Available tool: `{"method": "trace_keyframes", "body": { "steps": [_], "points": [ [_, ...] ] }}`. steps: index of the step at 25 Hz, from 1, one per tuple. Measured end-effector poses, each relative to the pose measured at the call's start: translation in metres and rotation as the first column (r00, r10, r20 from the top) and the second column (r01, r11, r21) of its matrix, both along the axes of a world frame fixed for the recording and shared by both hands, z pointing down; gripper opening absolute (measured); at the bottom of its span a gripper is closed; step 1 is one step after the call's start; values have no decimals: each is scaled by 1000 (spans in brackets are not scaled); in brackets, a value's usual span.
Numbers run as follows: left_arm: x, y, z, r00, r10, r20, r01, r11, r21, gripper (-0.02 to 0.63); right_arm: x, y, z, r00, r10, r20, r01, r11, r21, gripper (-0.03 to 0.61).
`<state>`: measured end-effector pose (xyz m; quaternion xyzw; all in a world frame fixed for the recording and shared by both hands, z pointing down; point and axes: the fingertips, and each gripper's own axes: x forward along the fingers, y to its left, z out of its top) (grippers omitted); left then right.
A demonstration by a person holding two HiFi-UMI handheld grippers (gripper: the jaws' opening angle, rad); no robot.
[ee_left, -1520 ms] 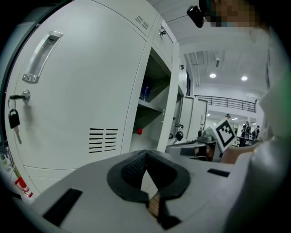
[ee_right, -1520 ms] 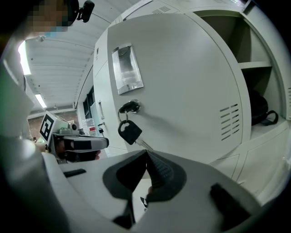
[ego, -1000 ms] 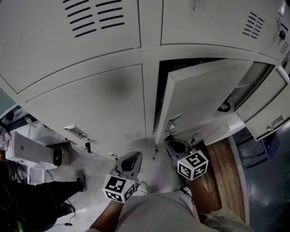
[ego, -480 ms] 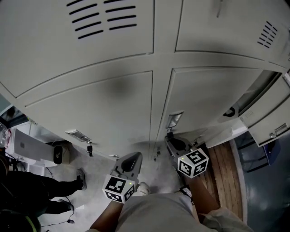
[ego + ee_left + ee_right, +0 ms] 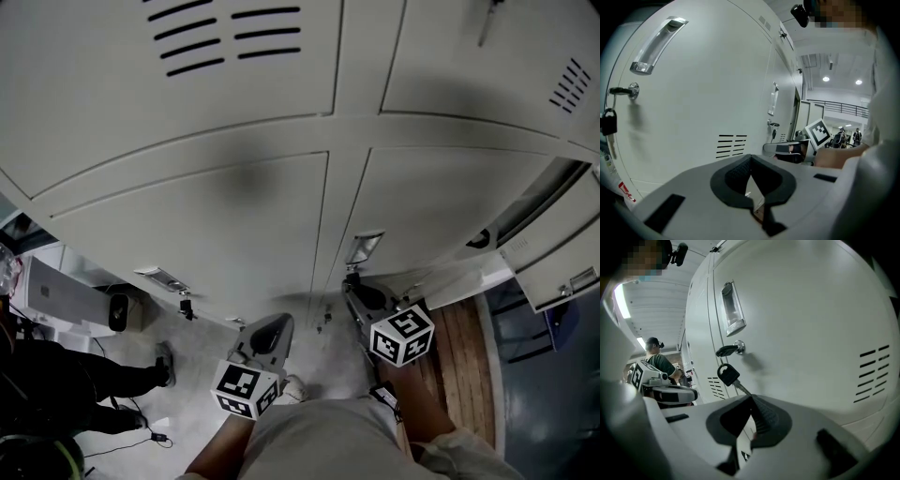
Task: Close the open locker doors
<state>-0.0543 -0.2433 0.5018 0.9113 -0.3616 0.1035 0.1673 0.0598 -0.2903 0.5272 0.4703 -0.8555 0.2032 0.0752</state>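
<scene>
The grey lower locker door (image 5: 441, 206) in front of my right gripper (image 5: 352, 285) lies flush with its frame, its recessed handle (image 5: 364, 248) just above the jaws. In the right gripper view that handle (image 5: 732, 308) sits over a lock with a hanging key (image 5: 729, 376), and the jaws are shut on nothing, tips next to the door. Further right, another locker door (image 5: 558, 267) stands open. My left gripper (image 5: 277, 324) is shut and empty, below the closed left door (image 5: 206, 225), whose handle (image 5: 657, 44) shows in the left gripper view.
A person in dark clothes (image 5: 66, 384) stands at the left beside a white box (image 5: 61, 300). A strip of wooden floor (image 5: 459, 352) runs at the lower right under the open door. My own legs fill the bottom middle.
The lower middle locker door has swung from open to shut against its frame. Both grippers have stayed almost where they were.
</scene>
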Motion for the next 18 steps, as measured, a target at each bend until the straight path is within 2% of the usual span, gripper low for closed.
{"method": "trace_keyframes", "body": {
  "steps": [7, 18],
  "points": [
    [2, 5, 0, 1000, 0, -6, 0, 1000, -2, 14, 0, 0, 1, 999, -14, -31, 14, 1000, -7, 28],
    [-7, 17, 5, 999, 46, -18, -46, 999, -13, 14, 1, 2, 0, 998, 46, -41, -47, 999, -11, 28]
  ]
}}
